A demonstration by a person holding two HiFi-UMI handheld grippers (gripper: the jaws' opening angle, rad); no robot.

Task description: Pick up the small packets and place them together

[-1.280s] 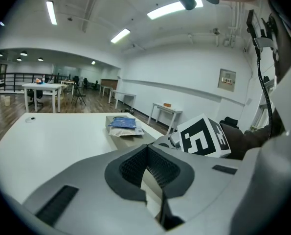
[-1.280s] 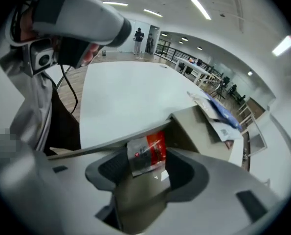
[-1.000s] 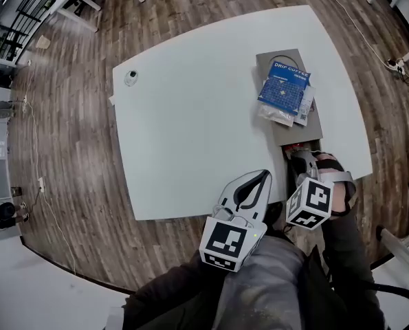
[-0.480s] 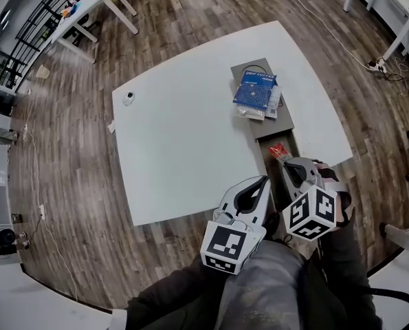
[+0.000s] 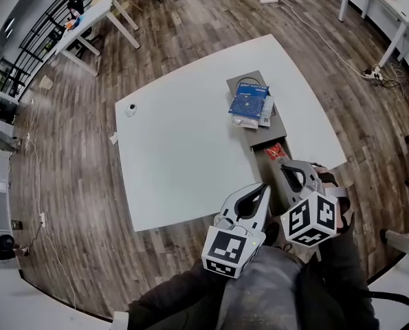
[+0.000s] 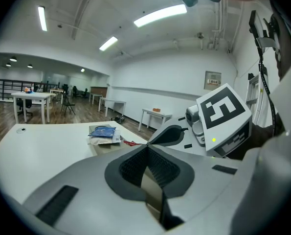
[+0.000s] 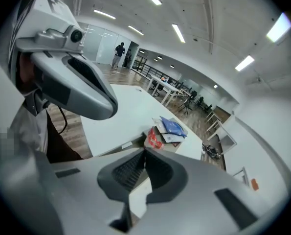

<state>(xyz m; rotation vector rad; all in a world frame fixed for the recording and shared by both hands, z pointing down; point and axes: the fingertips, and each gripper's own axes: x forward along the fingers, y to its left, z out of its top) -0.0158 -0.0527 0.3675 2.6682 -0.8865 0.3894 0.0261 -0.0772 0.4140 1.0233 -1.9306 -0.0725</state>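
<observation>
- My left gripper (image 5: 262,187) is clenched on nothing, at the near edge of the white table (image 5: 183,129).
- My right gripper (image 5: 287,165), at its 3 o'clock, is clenched and empty too.
- A red packet (image 5: 275,151) lies on the grey tray (image 5: 274,130), just beyond my right gripper at 12 o'clock.
- A blue packet (image 5: 249,100) tops a small pile farther off, at 11 o'clock.

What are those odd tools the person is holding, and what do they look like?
Two matching handheld tongs. The left gripper and right gripper have smooth pale grey shells tapering to beak-like tips, with black ribbed pads inside. Each carries a white cube printed with black square markers. The person wears dark sleeves.
</observation>
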